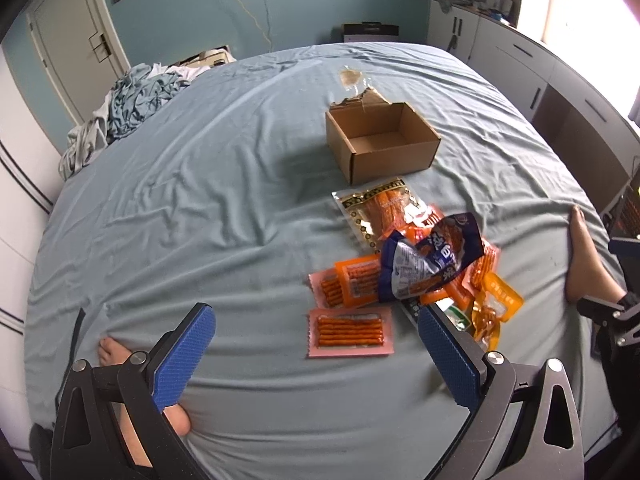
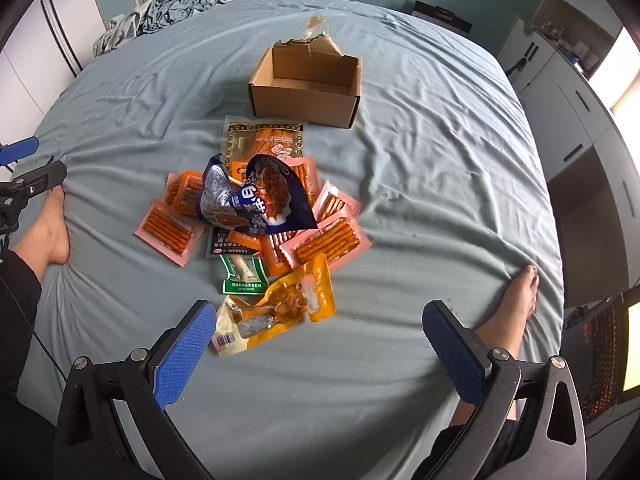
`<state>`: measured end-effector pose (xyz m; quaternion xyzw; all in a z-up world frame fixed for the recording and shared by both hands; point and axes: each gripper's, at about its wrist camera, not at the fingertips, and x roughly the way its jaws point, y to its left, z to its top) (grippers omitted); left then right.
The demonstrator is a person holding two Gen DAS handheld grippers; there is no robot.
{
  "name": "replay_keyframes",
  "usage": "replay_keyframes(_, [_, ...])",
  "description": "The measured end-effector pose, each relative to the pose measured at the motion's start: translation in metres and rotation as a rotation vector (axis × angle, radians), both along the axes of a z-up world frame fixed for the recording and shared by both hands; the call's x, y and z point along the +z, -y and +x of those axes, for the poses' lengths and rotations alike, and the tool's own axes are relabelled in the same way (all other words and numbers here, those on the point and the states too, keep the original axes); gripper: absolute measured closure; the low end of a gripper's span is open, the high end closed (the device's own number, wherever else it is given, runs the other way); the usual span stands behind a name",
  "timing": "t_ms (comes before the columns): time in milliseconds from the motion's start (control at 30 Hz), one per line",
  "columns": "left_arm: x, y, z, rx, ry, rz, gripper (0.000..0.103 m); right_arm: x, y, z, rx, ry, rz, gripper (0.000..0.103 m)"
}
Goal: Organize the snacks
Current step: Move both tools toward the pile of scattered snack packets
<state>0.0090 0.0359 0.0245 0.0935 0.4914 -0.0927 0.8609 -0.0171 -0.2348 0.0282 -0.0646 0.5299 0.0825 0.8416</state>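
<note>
Left gripper spread wide, holding nothing, hovers low over bed sheet, pink stick-snack packet between its fingers. Right gripper likewise wide apart, empty, poised above yellow packet with barcode label. Beyond: green packet, print too small to read; snack pile topped by crumpled blue bag bearing Chinese characters. Farthest: open cardboard box, upright, just past pile.
</note>
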Motion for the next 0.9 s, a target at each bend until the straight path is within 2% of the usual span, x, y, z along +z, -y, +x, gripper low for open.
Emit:
replay_keyframes(367, [-0.034,0.006,0.005,-0.080,-0.072,0.083,0.000,-0.019,0.005,0.018,-0.041,-0.107,-0.002,0.000])
replay_keyframes(467, [-0.058,-0.002,0.017,-0.082,-0.131,0.083,0.000,-0.026,0.004,0.023,-0.049,-0.131,-0.014,0.000])
replay_keyframes(600, [-0.096,0.003,0.024,-0.132,-0.212,0.093,0.000,-0.037,-0.001,0.029,-0.041,-0.159,-0.027,0.000])
replay_keyframes(733, [-0.136,0.021,0.025,-0.209,-0.341,0.045,0.000,-0.043,-0.006,0.034,-0.021,-0.162,-0.035,0.000])
replay_keyframes(900, [-0.170,0.044,0.030,-0.273,-0.343,0.109,0.000,-0.051,-0.004,0.041,-0.030,-0.173,-0.032,0.000])
